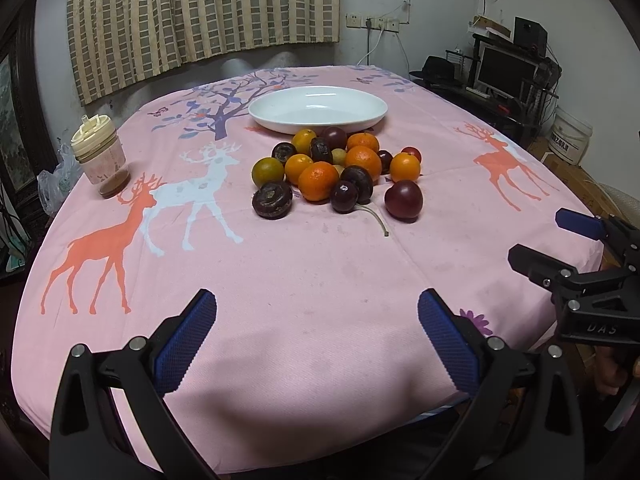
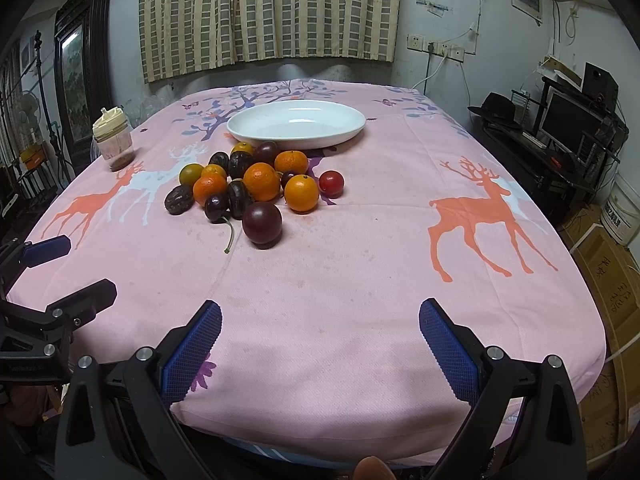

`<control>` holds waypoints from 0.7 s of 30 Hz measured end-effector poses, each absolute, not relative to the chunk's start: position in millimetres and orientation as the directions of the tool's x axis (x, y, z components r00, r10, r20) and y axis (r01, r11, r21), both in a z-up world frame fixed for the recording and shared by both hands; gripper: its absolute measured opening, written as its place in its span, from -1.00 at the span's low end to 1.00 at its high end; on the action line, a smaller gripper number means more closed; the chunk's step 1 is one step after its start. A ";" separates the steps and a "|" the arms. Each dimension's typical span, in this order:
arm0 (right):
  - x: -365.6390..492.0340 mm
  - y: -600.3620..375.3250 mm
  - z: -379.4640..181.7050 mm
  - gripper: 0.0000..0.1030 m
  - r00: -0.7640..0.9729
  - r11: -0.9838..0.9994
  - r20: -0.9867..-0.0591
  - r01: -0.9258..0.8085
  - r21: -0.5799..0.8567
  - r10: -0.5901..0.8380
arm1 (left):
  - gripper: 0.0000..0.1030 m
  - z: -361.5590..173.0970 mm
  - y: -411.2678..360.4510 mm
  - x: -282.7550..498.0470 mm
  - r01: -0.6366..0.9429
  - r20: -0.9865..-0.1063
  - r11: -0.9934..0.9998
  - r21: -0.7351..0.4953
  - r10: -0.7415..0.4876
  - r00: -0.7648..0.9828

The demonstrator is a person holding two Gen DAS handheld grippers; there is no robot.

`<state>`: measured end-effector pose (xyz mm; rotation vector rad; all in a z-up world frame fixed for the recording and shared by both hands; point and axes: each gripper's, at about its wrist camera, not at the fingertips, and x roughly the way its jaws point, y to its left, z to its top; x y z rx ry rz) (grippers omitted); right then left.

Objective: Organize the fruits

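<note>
At 9 o'clock on the pink tablecloth (image 1: 320,280), a lidded jar (image 1: 100,152). At centre, just short of the empty white dish (image 1: 318,110) at 12 o'clock, a heap of fruit (image 1: 340,168): oranges, dark plums, a stemmed cherry (image 1: 344,197), with a red plum (image 1: 403,200) at the near right edge. At 6 o'clock, left gripper (image 1: 316,320) spread wide, gripping nothing. At 3 o'clock, right gripper (image 2: 320,324) likewise spread wide, gripping nothing, hovering at the table's near edge.

You face a checked curtain (image 2: 272,12) on a white wall (image 2: 440,0); a dark desk (image 2: 560,160) stands right.
</note>
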<state>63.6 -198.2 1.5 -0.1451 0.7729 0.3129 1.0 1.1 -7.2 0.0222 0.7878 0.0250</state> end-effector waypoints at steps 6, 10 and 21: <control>63.9 -197.8 1.3 0.93 0.672 0.944 -0.706 -0.329 -0.015 0.223 | 0.92 -7.4 1.0 0.9 -0.014 -0.710 1.000 0.026 0.028 0.704; 63.9 -197.6 1.4 0.93 0.672 0.944 -0.706 -0.329 -0.017 0.222 | 0.92 -7.6 1.0 0.8 -0.013 -0.710 1.000 0.027 0.029 0.703; 64.0 -197.2 1.2 0.93 0.672 0.944 -0.707 -0.330 -0.018 0.221 | 0.92 -8.7 1.2 0.3 -0.011 -0.712 1.000 0.026 0.026 0.702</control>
